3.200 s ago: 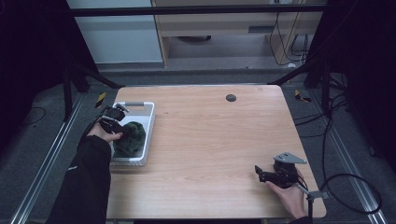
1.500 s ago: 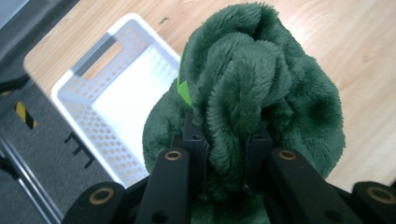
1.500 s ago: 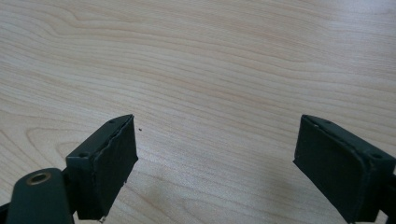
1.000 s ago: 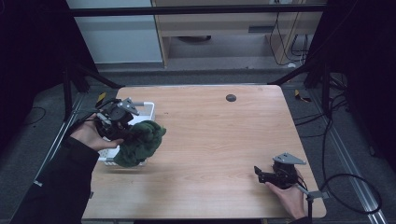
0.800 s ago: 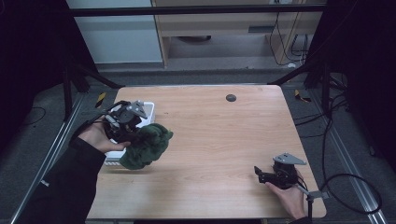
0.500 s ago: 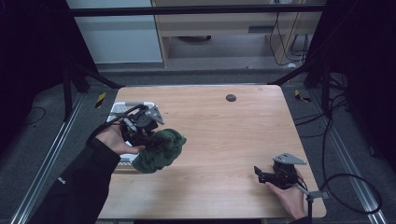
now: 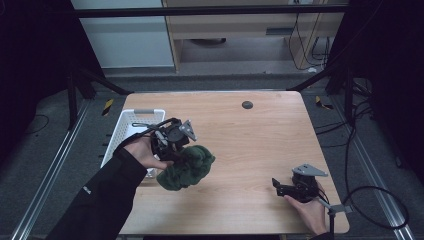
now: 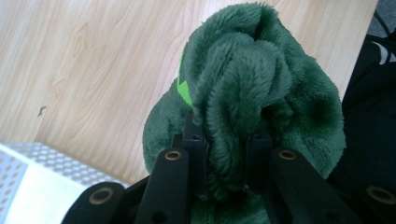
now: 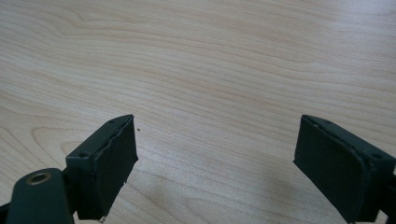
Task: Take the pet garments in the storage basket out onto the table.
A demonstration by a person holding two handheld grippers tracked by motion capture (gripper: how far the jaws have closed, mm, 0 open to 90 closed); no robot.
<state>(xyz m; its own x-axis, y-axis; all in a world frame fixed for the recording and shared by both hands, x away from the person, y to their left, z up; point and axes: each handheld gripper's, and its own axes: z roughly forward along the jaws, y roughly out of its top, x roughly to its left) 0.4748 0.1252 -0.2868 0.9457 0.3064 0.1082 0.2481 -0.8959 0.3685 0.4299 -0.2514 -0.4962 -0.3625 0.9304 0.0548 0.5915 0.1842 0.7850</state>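
Note:
A dark green fleece cloth (image 7: 187,165) hangs bunched from my left gripper (image 7: 176,150), above the wooden table (image 7: 240,135) just right of the white basket (image 7: 131,125). In the left gripper view the jaws are shut on a thick fold of the green fleece cloth (image 8: 247,88), which carries a small bright green tag; the left gripper (image 8: 226,154) pinches it from both sides. My right gripper (image 7: 278,188) rests low at the table's front right, held by a hand. The right gripper (image 9: 217,163) stands open, with bare wood between its pads.
The white perforated basket sits at the table's left edge, its corner (image 8: 28,186) near the cloth. A small dark round mark (image 7: 247,104) lies near the far edge. Dark frame bars and cables surround the table.
My left gripper has carried the green cloth out of the basket, rightward and toward the table's middle, a little lower. The right gripper has stayed where it was.

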